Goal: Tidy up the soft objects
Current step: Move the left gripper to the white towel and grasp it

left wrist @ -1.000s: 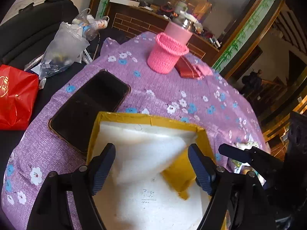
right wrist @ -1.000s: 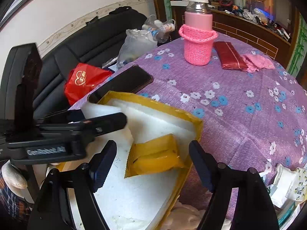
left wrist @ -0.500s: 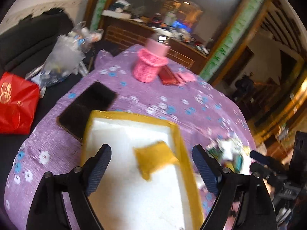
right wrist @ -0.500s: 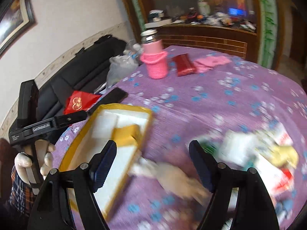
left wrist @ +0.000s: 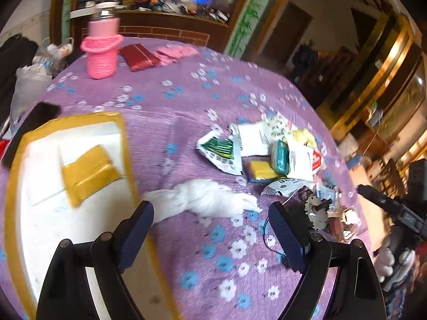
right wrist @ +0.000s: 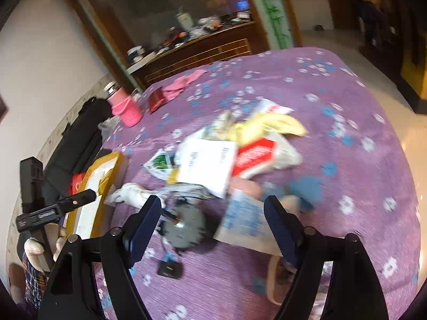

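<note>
Left wrist view: the left gripper (left wrist: 210,229) is held above the table (left wrist: 186,101), jaws spread and empty, angled down toward the white cloth (left wrist: 205,200) lying just beside the yellow-rimmed tray (left wrist: 125,144). Right wrist view: the right gripper (right wrist: 212,226) is held over the near edge, jaws spread and empty, above a toothed metal disc (right wrist: 184,226); the yellow cloth (right wrist: 272,125) is seen atop the packet pile (right wrist: 208,165) mid-table.

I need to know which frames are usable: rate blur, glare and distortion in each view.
Left wrist: tray edge and white cloth smeared by motion, packets fairly readable, fisheye bends the table rim. Right wrist: heavier blur across the packets and yellow cloth, glare on the floor at right, dark corners.
</note>
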{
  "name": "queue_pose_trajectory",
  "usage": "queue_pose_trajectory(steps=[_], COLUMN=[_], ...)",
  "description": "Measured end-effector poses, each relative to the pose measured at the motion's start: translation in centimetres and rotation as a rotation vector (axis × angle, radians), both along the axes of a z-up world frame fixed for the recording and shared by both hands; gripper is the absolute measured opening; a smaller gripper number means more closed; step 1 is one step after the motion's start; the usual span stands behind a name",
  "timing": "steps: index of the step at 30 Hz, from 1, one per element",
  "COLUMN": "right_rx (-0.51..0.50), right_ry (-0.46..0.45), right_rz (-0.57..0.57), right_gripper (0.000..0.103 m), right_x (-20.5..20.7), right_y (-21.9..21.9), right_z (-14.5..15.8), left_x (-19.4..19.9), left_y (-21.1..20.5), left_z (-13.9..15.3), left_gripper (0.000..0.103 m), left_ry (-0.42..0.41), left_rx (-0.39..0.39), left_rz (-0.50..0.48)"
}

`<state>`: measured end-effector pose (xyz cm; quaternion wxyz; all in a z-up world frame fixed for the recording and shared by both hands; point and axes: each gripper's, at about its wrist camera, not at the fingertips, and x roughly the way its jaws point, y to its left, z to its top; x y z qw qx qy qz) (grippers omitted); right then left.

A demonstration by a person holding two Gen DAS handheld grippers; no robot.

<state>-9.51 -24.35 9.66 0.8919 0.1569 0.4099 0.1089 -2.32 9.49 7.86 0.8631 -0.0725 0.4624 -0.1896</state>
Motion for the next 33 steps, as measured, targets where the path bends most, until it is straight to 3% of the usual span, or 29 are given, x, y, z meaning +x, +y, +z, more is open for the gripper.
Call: queue_pose_trajectory(steps=[4,8,9,10,11,14,16,20,23,27,32,33], right_rx=[0.033,0.068,0.075,0.079,0.084,0.089,0.098,0.125,0.119,0.104,0.093,0.089], right_ry=[-0.001,-0.006,-0.007,-0.007,-0.009,-0.009,-0.009,0.001,0.009,0.005,0.01,0.015], right_rz=[-0.035,-0.049,-0.051,-0.052,-0.055,-0.066,-0.075,-0.093,-0.092,-0.102,-0.108,-0.105], right_gripper=[0.078,0.079,0.079,0.079,0.079,0.079,0.079,0.079,0.079,0.079,0.079,0.079], right_x=[-1.3,-2.1,-2.2,-2.3,-2.4,-2.5,-2.5,-2.7,-2.9,-3.1,-2.9,-2.8], right_y=[-2.5,-4.0,-4.3,-4.5,-4.9,-5.9,-6.4,-7.0,-7.0,-7.4,-7.8,-7.7], right_z=[-0.8,-1.3,-1.5,-1.5,-1.6,-2.0,-2.4,-3.1,-3.4,-3.1,-2.8,-2.7], left_x=[3.2,5.5,5.3,4.9,4.3,1.7,0.2,-2.7,-3.4,-3.6,-2.8,-2.8], left_y=[-2.3,-3.0,-3.5,-4.0,-4.4,-5.4,-5.7,-7.0,-8.3,-9.8,-11.4,-11.6], left_z=[-1.7,-5.0,-5.2,-5.2,-5.3,-3.6,-2.0,-0.3,-2.1,-5.1,-6.2,-6.3], left_gripper=[0.09,0.09,0.09,0.091,0.093,0.094,0.094,0.095,0.095,0.095,0.094,0.087], left_ry=[0.032,0.206,0.202,0.23,0.298,0.385,0.327,-0.048,-0.183,-0.232,-0.219,-0.21], left_rx=[0.106,0.115,0.148,0.138,0.074,-0.126,-0.101,0.274,0.473,0.613,0.659,0.654], left_rz=[0.027,0.058,0.047,0.011,-0.054,-0.243,-0.28,-0.272,-0.32,-0.397,-0.427,-0.435])
